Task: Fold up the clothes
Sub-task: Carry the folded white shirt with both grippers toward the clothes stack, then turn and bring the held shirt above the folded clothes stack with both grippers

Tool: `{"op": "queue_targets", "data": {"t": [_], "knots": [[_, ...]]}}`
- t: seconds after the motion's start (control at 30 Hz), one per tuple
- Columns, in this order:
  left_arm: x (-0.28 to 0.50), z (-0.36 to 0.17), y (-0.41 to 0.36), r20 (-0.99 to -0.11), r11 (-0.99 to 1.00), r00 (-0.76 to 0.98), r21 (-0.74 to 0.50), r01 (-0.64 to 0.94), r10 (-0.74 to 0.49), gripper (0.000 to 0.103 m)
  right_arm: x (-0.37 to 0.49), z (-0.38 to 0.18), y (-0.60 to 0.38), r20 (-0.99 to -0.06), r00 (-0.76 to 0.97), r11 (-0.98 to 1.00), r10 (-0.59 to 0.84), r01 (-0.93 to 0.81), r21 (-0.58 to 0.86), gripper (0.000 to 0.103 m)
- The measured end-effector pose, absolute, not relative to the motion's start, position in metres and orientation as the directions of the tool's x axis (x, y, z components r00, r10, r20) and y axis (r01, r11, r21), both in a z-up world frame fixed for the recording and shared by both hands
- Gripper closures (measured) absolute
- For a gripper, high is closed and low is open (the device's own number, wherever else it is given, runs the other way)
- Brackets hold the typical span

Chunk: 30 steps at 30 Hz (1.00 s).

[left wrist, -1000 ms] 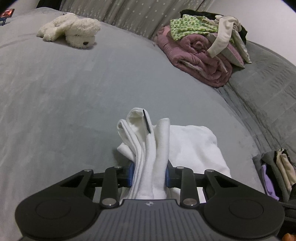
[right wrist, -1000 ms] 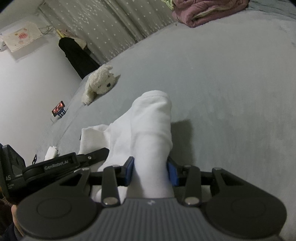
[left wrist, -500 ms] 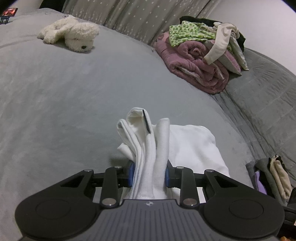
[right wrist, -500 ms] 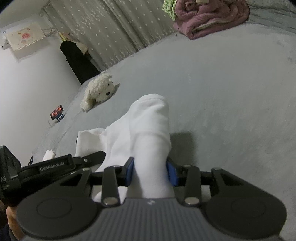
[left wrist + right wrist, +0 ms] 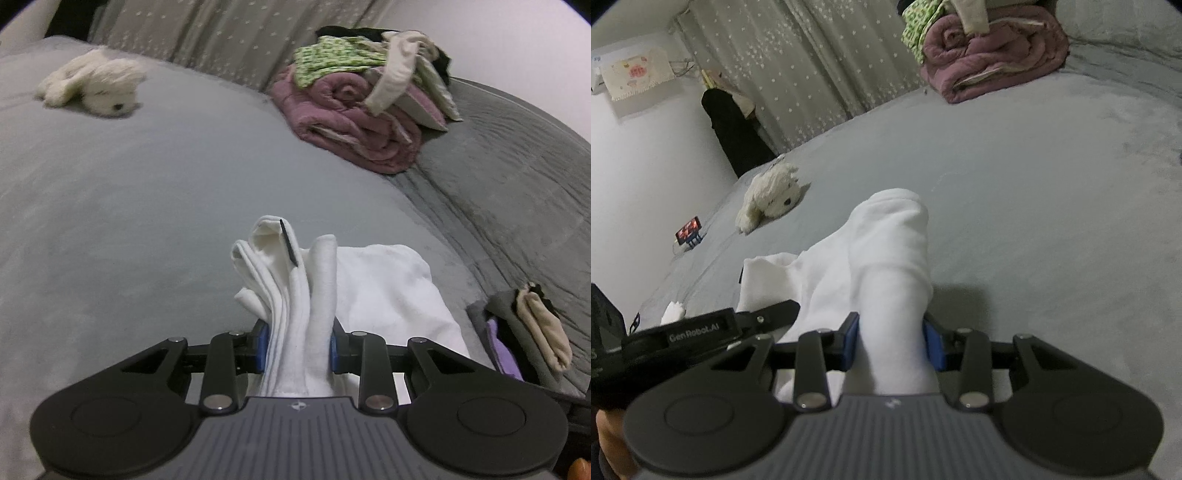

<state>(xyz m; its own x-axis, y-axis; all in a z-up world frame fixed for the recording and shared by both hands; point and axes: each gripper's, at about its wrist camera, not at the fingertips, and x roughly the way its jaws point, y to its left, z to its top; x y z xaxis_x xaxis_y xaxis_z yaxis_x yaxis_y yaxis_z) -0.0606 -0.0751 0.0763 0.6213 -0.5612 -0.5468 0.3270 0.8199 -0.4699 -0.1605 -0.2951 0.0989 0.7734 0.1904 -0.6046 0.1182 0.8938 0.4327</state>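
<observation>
A white garment is held up over the grey bed. My left gripper is shut on a bunched edge of it with white ribbed trim and a small black tag. My right gripper is shut on another bunched part of the same white garment. The cloth hangs between the two grippers. The left gripper's body shows at the left in the right wrist view, close beside the right one.
A white plush dog lies far left on the bed. A rolled pink blanket with piled clothes sits at the far right by the curtain. Folded clothes lie at the right edge. A small phone stand is at the bed's left side.
Both grippers have moved back and tilted slightly with the garment; the blanket pile and plush dog have shifted in both views. Both grips are unchanged.
</observation>
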Motion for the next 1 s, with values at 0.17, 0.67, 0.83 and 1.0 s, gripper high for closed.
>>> {"op": "queue_targets", "data": {"t": [0.17, 0.67, 0.83, 1.0], "knots": [[-0.061, 0.093, -0.105, -0.512, 0.797, 0.619, -0.467, 0.382, -0.596, 0.076, -0.171, 0.112, -0.321, -0.573, 0.802, 0.882, 0.168, 0.138, 0.451, 0.068], [-0.055, 0.137, -0.225, -0.418, 0.685, 0.548, -0.525, 0.505, -0.725, 0.076, -0.212, 0.149, -0.444, -0.450, 0.892, 0.817, 0.038, 0.232, 0.527, 0.068], [-0.060, 0.150, -0.265, -0.395, 0.650, 0.521, -0.541, 0.533, -0.757, 0.076, -0.226, 0.165, -0.488, -0.405, 0.914, 0.807, 0.000, 0.240, 0.540, 0.068], [-0.068, 0.166, -0.303, -0.381, 0.629, 0.504, -0.532, 0.567, -0.775, 0.076, -0.239, 0.175, -0.525, -0.373, 0.927, 0.794, -0.029, 0.248, 0.556, 0.069]]}}
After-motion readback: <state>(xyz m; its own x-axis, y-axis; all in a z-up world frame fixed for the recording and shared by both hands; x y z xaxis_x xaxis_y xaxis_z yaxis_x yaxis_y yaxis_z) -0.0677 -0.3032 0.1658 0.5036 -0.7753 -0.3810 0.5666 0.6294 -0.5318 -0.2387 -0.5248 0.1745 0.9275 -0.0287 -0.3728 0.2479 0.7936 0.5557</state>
